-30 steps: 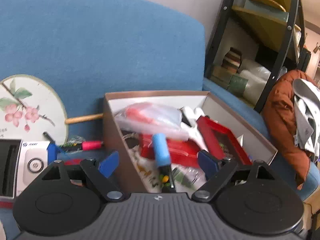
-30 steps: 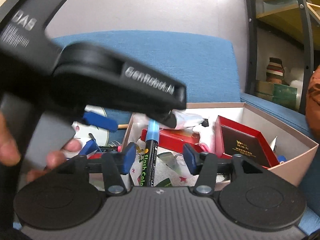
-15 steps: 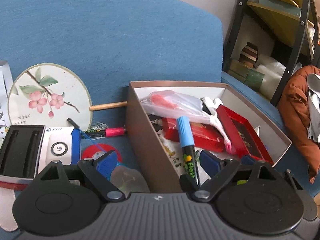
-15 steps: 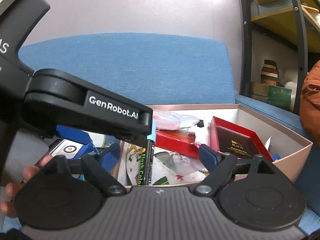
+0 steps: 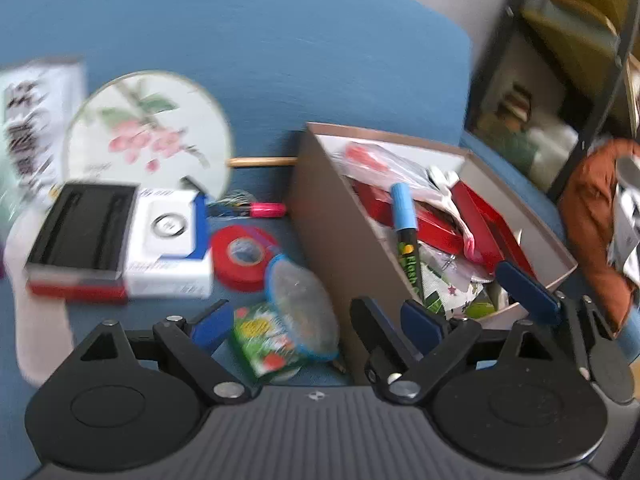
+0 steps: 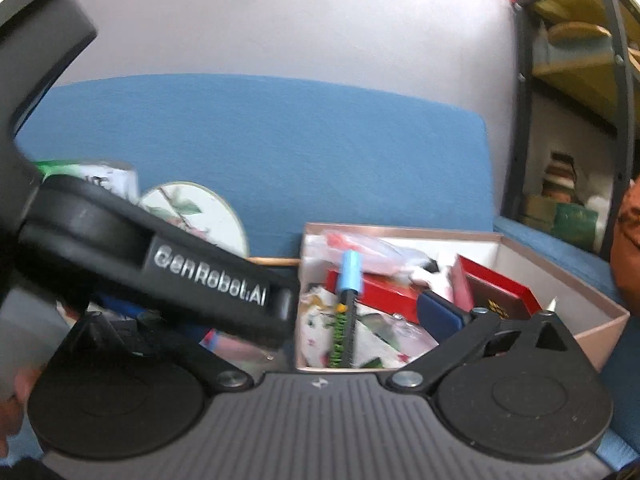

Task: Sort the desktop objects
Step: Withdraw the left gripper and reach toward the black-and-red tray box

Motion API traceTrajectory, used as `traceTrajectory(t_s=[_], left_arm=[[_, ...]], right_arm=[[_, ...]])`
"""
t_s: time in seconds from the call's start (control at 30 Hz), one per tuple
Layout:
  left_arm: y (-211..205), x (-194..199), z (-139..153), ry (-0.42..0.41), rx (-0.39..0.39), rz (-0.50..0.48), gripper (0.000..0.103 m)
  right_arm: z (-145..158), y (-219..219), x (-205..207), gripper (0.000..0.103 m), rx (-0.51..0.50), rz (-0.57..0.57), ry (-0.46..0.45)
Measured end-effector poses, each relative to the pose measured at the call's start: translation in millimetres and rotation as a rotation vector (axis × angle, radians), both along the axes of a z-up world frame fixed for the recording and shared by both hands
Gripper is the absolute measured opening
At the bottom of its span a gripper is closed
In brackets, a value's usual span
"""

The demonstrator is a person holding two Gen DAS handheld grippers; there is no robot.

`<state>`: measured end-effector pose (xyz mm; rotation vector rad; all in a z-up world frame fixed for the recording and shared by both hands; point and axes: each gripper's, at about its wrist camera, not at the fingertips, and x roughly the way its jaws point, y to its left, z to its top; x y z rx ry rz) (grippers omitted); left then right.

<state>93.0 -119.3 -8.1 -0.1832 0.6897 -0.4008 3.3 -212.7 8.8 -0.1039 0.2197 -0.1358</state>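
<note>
The left gripper (image 5: 316,322) gapes wide above the snack packet (image 5: 280,336) at lower centre; the right gripper (image 6: 296,320) hangs spread, empty. Centre both pads on the packet, beside the cardboard box (image 5: 332,220), before closing.

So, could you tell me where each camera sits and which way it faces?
Left wrist: on the left tool, facing forward-down at the cluttered sofa and the box; its open fingers show.
Right wrist: on the right tool, facing the box; the left tool crosses its left side.
Shared: the box, blue-capped marker, round fan.
</note>
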Motion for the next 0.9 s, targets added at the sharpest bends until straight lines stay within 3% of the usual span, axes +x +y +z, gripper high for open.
traceTrajectory(t_s=[0.23,0.5,0.6,0.73,0.9], left_arm=[[53,-36,-24,0.035,-0.054,0.122,0.097],[102,-48,-62,0.155,-0.092,0.207,0.097],[117,-48,-67,0.126,-0.122,0.224,0.096],[127,-41,-66,0.094,-0.082,0.249,0.096],[146,-25,-70,0.09,-0.089,0.291,0.094]], right_arm=[[-11,55,-10,0.101,-0.154,0.15,0.003],[-38,101,-5,0.101,-0.239,0.308,0.132],[-45,104,0,0.101,-0.244,0.322,0.176],[-52,109,6,0.101,-0.219,0.327,0.22],[-61,112,16,0.1,-0.162,0.37,0.282]])
